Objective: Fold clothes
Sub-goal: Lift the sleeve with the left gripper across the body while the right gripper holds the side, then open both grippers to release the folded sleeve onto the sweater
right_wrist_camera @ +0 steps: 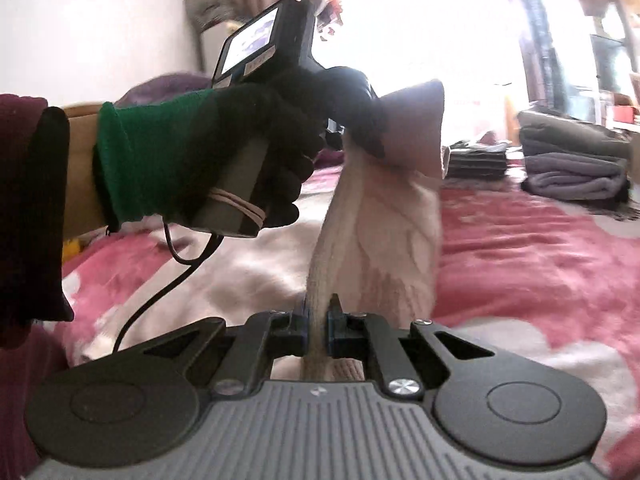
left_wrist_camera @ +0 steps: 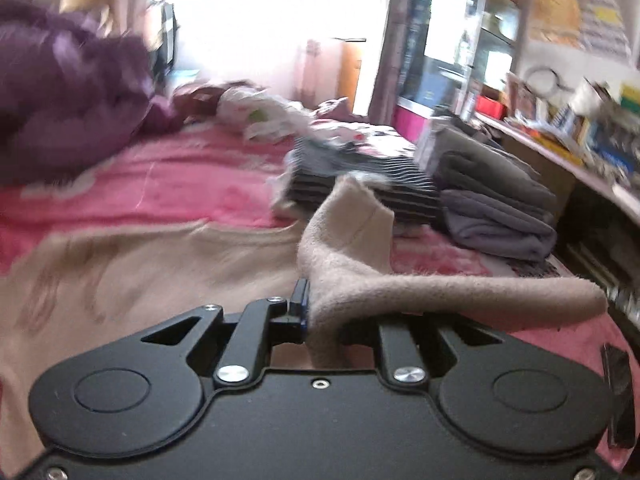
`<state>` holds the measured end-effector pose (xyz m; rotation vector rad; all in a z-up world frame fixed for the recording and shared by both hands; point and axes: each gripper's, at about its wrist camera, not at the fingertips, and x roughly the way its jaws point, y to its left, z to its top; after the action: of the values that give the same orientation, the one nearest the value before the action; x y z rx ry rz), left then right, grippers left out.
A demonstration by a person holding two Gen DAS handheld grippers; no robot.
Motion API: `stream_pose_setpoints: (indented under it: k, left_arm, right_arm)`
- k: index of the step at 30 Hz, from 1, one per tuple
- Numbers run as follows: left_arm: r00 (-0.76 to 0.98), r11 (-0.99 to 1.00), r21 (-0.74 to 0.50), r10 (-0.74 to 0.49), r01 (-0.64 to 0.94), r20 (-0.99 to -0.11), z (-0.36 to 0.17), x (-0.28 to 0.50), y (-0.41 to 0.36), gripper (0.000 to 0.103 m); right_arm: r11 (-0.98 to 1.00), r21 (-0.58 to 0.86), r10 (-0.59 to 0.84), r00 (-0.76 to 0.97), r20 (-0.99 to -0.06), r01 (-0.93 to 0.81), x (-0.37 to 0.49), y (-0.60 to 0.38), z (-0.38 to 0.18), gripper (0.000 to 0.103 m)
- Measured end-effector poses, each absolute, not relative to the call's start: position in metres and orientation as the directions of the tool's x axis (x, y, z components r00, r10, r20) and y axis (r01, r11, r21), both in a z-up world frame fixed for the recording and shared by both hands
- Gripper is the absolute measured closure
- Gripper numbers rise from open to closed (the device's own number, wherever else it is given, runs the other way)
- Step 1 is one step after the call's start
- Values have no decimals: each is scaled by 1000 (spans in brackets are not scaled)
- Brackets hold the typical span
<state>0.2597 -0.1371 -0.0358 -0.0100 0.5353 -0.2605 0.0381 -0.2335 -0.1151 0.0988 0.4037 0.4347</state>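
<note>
At far left on the bed [left_wrist_camera: 168, 188] lies a purple heap [left_wrist_camera: 60, 92], with the pink cover spreading right from it. A beige garment [left_wrist_camera: 352, 256] lies over the near part of the bed and rises up to both grippers. In the left wrist view, the left gripper [left_wrist_camera: 310, 308] has its fingers nipped tight on a fold of the garment, whose edge drapes right over the far finger and hides it. Right of that sit a striped stack [left_wrist_camera: 360, 188] and then a grey stack [left_wrist_camera: 496, 200] of folded clothes, just beside each other, with a cluttered shelf [left_wrist_camera: 560, 148] at far right.

In the right wrist view, a gloved hand [right_wrist_camera: 224, 152] with a green cuff grips the left gripper's handle at left, a cable hanging below it. At middle, the garment hangs taut between the two grippers, lifted off the bed. The right gripper [right_wrist_camera: 319, 320] has its fingers narrow, pinching the ribbed edge of the garment.
</note>
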Motion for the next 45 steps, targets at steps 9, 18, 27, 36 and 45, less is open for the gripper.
stream_pose_setpoints:
  k: [9,18,27,36,45]
  left_arm:
    - [833,955,-228,-278,189,-478,-55,260,-69,91]
    - [838,939,-326,-266,113,-476,-70,258,-14,91]
    - [815,911,-403,-300,91,-495,-94,267,17,91]
    - [791,805,-593,-340,-36,-509,-113,281,47,57]
    - [839,686,-719,-320,-115,-439,-95,242,102,53]
  right_arm:
    - [883,141,464,787,-408,-447,52,-197,-121,93]
    - [852,111,508,757,-411,-511,54,-169,-119,93]
    - [838,107,520,725,-452,-535,62,-152,-127,93]
    - [827,107,532,709,-462,-551,65,-150,-131,75]
    - [867,154,497,801,-333,-474,32,-205,-97,68]
